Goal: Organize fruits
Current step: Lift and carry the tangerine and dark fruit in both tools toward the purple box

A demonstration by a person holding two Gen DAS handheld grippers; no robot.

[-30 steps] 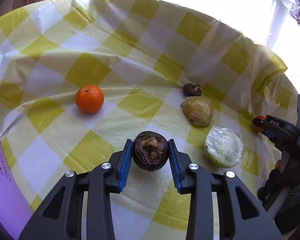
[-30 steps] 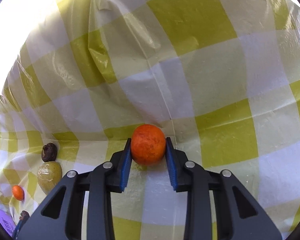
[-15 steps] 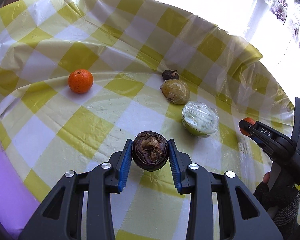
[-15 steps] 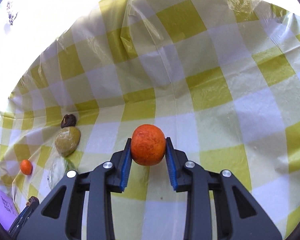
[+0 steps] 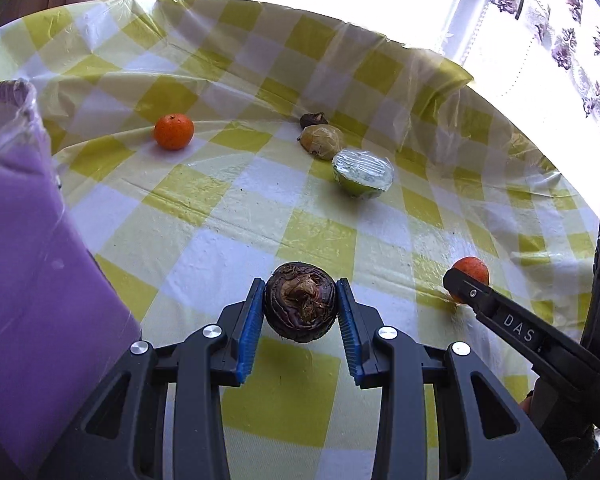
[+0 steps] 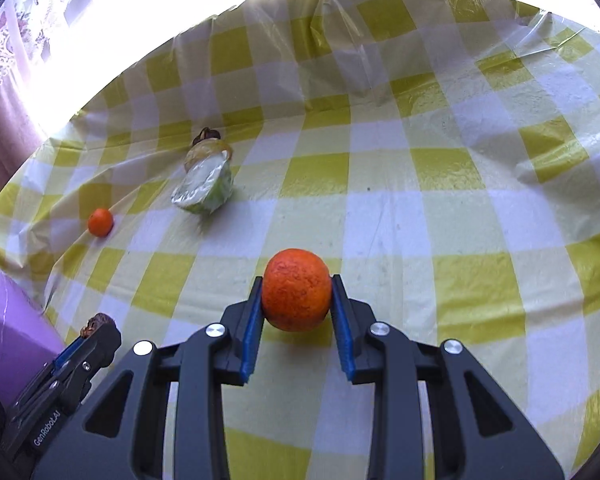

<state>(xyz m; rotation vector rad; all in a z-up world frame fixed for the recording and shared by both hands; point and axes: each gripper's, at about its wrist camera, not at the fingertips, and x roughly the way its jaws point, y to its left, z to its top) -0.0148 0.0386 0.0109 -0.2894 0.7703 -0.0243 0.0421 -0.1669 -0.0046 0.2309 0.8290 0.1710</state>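
My left gripper is shut on a dark purple round fruit and holds it above the yellow checked tablecloth. My right gripper is shut on an orange, also lifted; it shows at the right of the left wrist view. A second orange lies at the far left. A small dark fruit, a wrapped yellowish fruit and a wrapped green half fruit lie in a row at the back.
A purple box in plastic wrap stands at the left edge of the table. A bright window with a flowered curtain is behind the table. The tablecloth is creased and folds up at the far edge.
Both grippers have pulled back and up with their fruits. The right gripper has come closer to the left one. The purple box has come into view at the left.
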